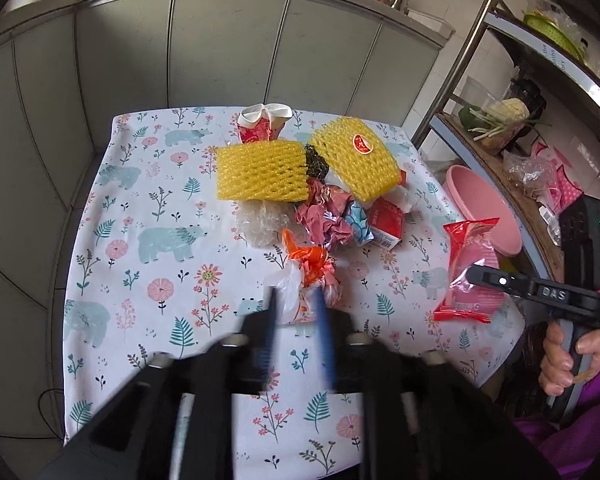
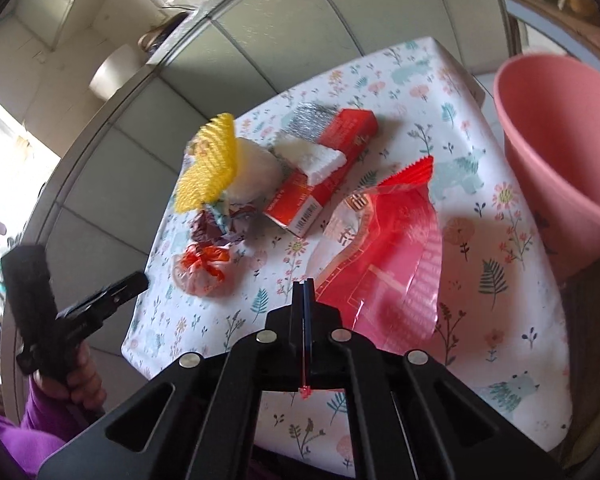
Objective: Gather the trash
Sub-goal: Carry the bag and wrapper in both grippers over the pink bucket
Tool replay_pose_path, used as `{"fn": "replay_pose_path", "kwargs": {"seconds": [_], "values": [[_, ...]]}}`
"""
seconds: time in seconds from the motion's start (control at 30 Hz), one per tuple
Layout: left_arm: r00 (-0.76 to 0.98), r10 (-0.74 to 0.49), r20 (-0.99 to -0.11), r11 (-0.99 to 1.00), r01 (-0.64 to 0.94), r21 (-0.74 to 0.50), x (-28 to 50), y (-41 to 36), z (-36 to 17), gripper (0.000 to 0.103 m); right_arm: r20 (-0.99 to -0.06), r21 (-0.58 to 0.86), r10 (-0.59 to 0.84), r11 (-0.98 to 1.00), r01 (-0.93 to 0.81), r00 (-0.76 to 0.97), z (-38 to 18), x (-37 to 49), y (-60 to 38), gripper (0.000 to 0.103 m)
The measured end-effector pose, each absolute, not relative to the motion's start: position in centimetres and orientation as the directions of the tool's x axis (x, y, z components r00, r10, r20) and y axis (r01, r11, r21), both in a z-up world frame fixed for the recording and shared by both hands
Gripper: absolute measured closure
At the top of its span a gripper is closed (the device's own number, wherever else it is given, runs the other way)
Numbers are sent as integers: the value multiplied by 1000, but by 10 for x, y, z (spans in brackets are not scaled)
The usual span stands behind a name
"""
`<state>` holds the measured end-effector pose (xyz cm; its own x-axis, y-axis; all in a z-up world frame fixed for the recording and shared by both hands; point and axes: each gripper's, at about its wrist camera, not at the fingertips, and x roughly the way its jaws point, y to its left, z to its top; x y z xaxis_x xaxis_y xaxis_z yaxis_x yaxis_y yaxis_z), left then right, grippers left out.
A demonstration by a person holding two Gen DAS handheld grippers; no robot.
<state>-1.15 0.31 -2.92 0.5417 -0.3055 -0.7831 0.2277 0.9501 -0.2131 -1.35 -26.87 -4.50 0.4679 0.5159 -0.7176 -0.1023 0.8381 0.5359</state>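
Trash, on a floral tablecloth; landmark: the pink plastic bin, standing off the table's right edge. Nothing can be seen inside the bin from here, so collection reads as barely begun. Nearest the bin: a red plastic snack wrapper, its lower corner pinched between the closed jaws of the right gripper — a thin grip, first item apparently about to go. Next out from the bin: a red carton with a white foam scrap lying on it. Farther: crumpled pink paper, a clear plastic wad, two yellow foam fruit nets, a crushed paper cup at the far edge. Farthest along the near side: a knotted orange-and-clear bag, sitting between the partly open fingers of the left gripper; the blur leaves it unclear whether the pads press on it. Remaining: practically the whole pile.
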Motion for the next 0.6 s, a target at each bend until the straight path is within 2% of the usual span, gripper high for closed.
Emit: {"fn": "replay_pose_path", "kwargs": {"seconds": [0.07, 0.17, 0.3, 0.47, 0.5, 0.53, 0.6], "values": [[554, -286, -782, 954, 236, -182, -8, -2, -30, 60, -704, 535, 525, 835, -128, 478, -39, -18, -270, 102], [549, -269, -792, 957, 243, -157, 3, -11, -36, 61, -682, 544, 541, 825, -152, 493, -32, -23, -275, 102], [530, -237, -814, 965, 223, -137, 16, -13, -46, 82, -661, 552, 551, 817, -168, 510, -26, -25, -281, 102], [513, -220, -830, 971, 196, -137, 18, -9, -58, 82, -655, 553, 557, 814, -179, 511, -25, -22, -287, 102], [515, -225, -827, 970, 202, -138, 17, -9, -58, 85, -654, 554, 559, 813, -180, 510, -26, -22, -287, 102], [517, -229, -824, 968, 207, -139, 16, -9, -57, 94, -653, 555, 560, 812, -180, 510, -26, -22, -288, 102], [519, -230, -823, 967, 217, -134, 14, -11, -54, 97, -649, 557, 563, 810, -184, 511, -26, -22, -289, 102]]}}
